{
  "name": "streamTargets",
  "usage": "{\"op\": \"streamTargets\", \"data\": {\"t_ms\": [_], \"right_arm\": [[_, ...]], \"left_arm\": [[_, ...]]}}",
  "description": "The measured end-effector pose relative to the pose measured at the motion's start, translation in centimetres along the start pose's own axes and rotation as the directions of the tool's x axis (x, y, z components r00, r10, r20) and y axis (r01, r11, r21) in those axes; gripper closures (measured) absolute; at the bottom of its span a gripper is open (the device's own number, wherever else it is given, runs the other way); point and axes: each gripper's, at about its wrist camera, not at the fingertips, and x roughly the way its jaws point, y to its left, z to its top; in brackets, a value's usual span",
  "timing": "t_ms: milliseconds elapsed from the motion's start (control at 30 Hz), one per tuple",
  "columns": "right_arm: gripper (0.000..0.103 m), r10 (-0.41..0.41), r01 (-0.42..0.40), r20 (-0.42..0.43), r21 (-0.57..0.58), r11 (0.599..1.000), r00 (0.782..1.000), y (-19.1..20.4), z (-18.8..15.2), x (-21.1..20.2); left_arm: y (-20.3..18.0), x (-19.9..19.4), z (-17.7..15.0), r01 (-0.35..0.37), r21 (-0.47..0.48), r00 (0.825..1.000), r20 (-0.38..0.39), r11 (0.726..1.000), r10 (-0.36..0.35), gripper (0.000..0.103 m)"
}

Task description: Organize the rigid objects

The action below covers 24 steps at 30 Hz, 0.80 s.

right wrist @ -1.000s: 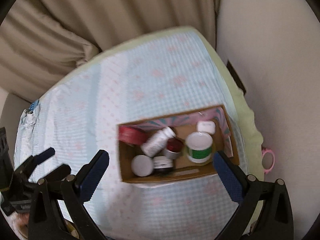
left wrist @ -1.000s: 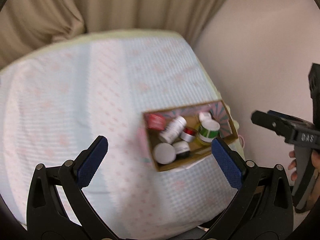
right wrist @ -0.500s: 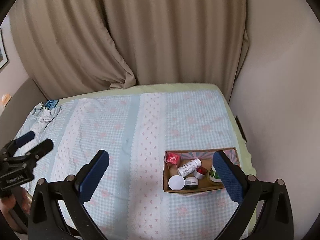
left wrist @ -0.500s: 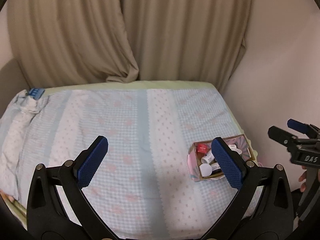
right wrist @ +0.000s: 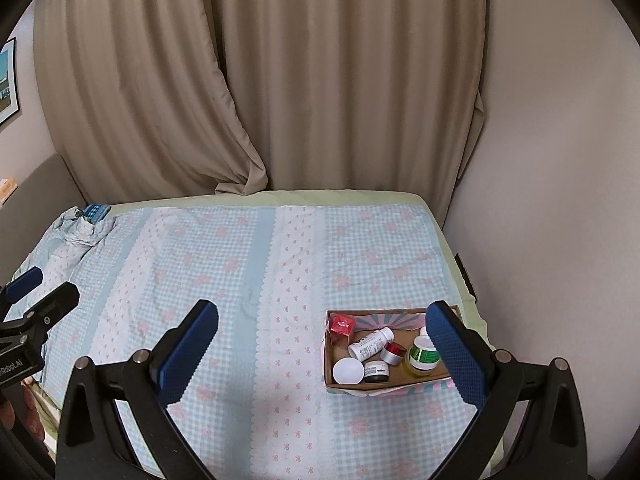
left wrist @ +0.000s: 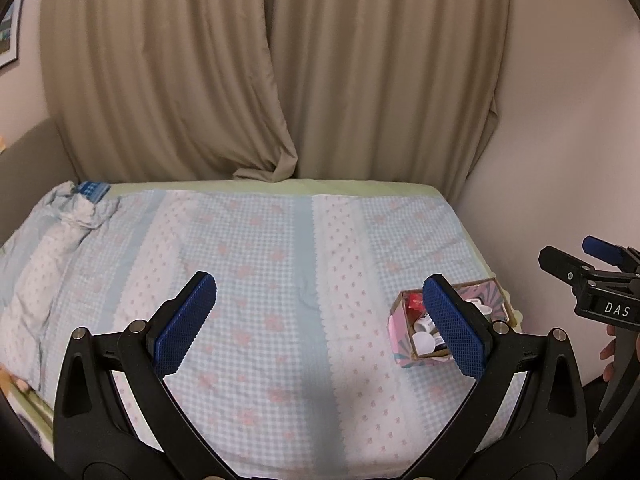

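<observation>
One cardboard box (right wrist: 334, 364) sits on the bed (right wrist: 248, 280), near the bed's right edge and close to the wall (right wrist: 560, 200). From the right wrist view its contents can be counted: one red cube-shaped item (right wrist: 342, 325) in the far left corner, one white bottle (right wrist: 370, 343) lying on its side, one white round lid (right wrist: 347, 371) in the near left corner, one small dark jar (right wrist: 377, 372) beside it, one red-capped silver jar (right wrist: 392, 353), and one green-banded jar (right wrist: 422, 356) toward the right end. A further white piece shows behind the green-banded jar (partly hidden by a finger, so I cannot tell what it is). That makes six clear items, all inside the box.

The right gripper (right wrist: 322, 354) is held above the bed with its two blue-padded fingers spread wide, nothing between them. The left gripper (left wrist: 322, 322) is likewise wide open and holds nothing; its right finger overlaps the box (left wrist: 404, 344) in the left wrist view. Each gripper appears at the edge of the other's view.

Two beige curtains (right wrist: 320, 80) hang behind the bed. One bunched light blue cloth (right wrist: 76, 232) lies at the far left corner.
</observation>
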Motion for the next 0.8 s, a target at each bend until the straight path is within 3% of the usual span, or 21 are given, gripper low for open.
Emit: {"op": "streamTargets", "data": {"t_ms": [800], "right_arm": [[0.0, 0.006, -0.006, 0.016, 0.015, 1.0, 1.0, 0.26, 0.22, -0.22]], "left_arm": [[-0.2, 0.07, 0.14, -0.001, -0.003, 1.0, -0.002, 1.0, 0.001, 0.0]]}}
